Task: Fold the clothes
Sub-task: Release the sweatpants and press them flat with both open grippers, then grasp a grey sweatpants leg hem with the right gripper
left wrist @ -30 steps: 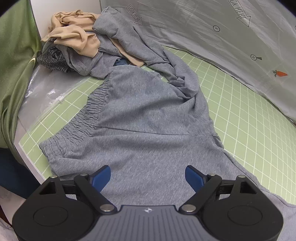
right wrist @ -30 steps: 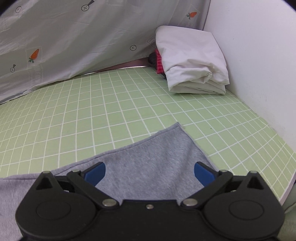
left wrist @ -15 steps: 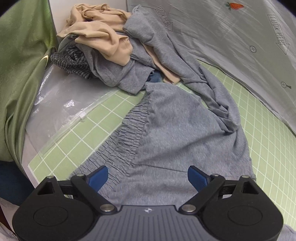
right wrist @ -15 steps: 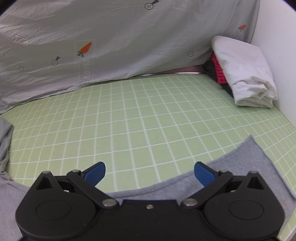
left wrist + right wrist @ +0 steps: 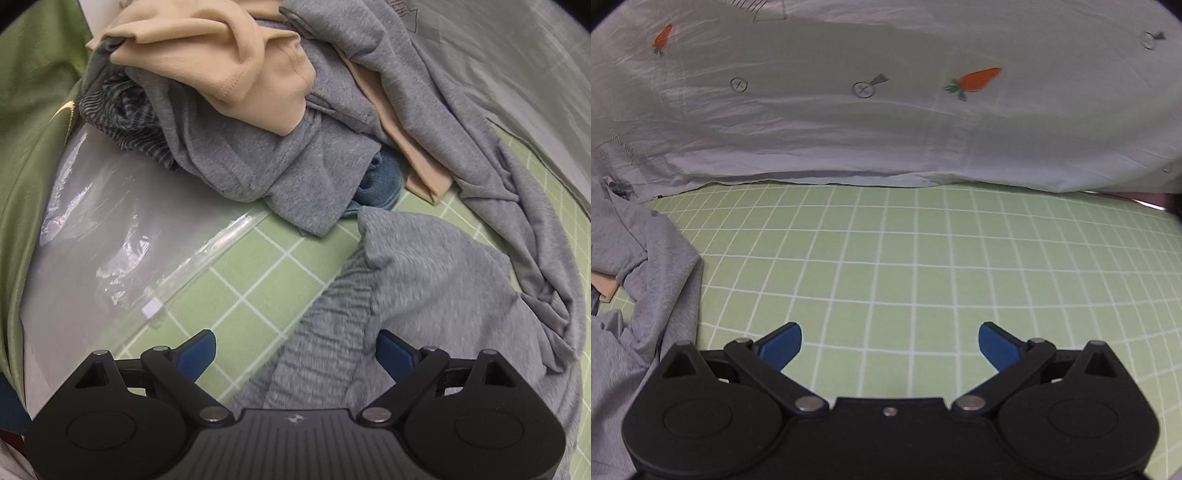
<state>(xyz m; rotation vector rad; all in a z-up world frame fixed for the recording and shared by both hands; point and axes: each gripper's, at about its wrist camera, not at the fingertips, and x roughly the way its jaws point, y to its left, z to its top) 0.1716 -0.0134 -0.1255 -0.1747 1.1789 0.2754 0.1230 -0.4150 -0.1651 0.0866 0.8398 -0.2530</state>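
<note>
I have swung left: grey shorts (image 5: 424,295) run toward one o'clock between my left fingers (image 5: 295,352), both pairs spread, empty.

Left claw (image 5: 295,352) held wide open over elastic waistband of grey shorts (image 5: 436,295); clothes pile (image 5: 236,110) heaped beyond on green grid mat (image 5: 258,273).

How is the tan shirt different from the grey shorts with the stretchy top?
The tan garment sits bunched on top of the clothes pile; the grey shorts lie spread on the green grid mat. The tan garment looks smooth and plain; the shorts are heathered, with a gathered waistband. Both are unfolded, and neither is gripped.
</note>
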